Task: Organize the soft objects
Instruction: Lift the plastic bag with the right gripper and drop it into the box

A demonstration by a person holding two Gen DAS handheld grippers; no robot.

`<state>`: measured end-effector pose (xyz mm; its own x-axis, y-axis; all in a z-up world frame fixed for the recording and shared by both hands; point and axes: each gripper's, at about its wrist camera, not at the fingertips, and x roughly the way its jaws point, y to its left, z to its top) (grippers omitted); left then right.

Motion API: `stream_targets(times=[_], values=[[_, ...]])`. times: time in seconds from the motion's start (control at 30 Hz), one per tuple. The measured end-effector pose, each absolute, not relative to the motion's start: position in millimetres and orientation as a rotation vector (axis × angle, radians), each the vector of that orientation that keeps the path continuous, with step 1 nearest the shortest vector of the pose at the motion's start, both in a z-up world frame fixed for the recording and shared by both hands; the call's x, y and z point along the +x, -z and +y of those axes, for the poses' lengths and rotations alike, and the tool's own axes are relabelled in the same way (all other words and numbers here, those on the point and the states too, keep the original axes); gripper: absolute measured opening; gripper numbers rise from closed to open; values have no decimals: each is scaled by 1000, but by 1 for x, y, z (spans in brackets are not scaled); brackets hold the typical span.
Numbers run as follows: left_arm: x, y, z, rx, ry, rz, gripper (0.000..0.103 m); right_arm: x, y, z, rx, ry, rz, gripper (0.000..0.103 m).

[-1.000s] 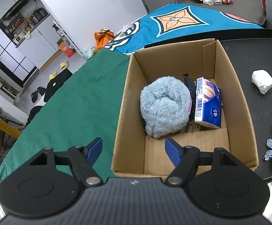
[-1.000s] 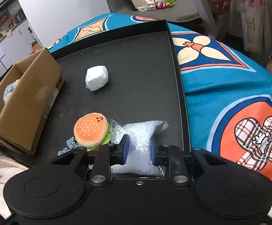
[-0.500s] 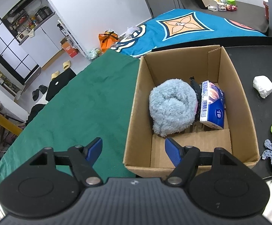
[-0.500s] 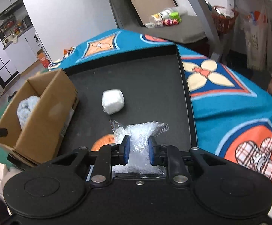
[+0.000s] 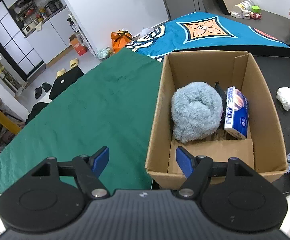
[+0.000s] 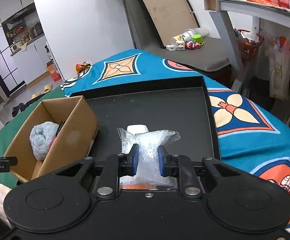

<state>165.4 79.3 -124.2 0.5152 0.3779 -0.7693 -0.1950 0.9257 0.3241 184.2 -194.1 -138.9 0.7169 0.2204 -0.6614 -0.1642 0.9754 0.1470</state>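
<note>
Clear plastic bag (image 6: 149, 150) was pinched between the pads of the right hand-held gripper (image 6: 146, 158) and held above the black tray (image 6: 210, 108), apparently for carrying to the cardboard box (image 5: 264, 108). Left hand-held gripper (image 5: 143, 160) was held spread over the box's near corner, empty, leaving the opening unobstructed.

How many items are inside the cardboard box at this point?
3 visible: a fluffy grey-blue rolled plush at the left, a blue tissue pack on the right, and a dark item wedged between them, mostly hidden. More could lie underneath.
</note>
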Motion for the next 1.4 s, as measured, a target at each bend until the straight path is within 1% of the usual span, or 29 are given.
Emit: stream_targets(times=[0.4, 0.57, 0.77, 0.87, 0.93, 0.97, 1.03, 1.07, 1.13, 1.23, 1.3, 1.4], values=[[162, 134, 97, 125, -344, 936, 72, 190, 123, -156, 21, -259, 705, 20], [156, 136, 101, 97, -345, 876, 72, 191, 117, -134, -8, -291, 688, 20], [154, 139, 108, 58, -324, 856, 67, 191, 114, -102, -67, -335, 686, 20], [153, 140, 109, 52, -302, 846, 61, 190, 111, -87, -93, -351, 679, 20], [154, 140, 108, 40, -282, 843, 53, 190, 109, -78, -108, -357, 676, 20], [154, 140, 108, 36, -276, 841, 51, 190, 108, -74, -111, -361, 673, 20], [154, 140, 109, 25, -268, 838, 42, 189, 106, -67, -116, -370, 671, 20], [154, 141, 110, 20, -265, 839, 39, 188, 104, -63, -122, -374, 665, 20], [154, 143, 110, 8, -249, 843, 26, 187, 101, -55, -126, -383, 659, 20], [153, 143, 110, -2, -225, 841, 18, 185, 99, -45, -122, -399, 659, 20], [152, 143, 110, -15, -211, 838, 13, 185, 99, -39, -115, -412, 664, 20], [150, 143, 111, -30, -203, 832, 12, 184, 99, -31, -83, -442, 678, 20]])
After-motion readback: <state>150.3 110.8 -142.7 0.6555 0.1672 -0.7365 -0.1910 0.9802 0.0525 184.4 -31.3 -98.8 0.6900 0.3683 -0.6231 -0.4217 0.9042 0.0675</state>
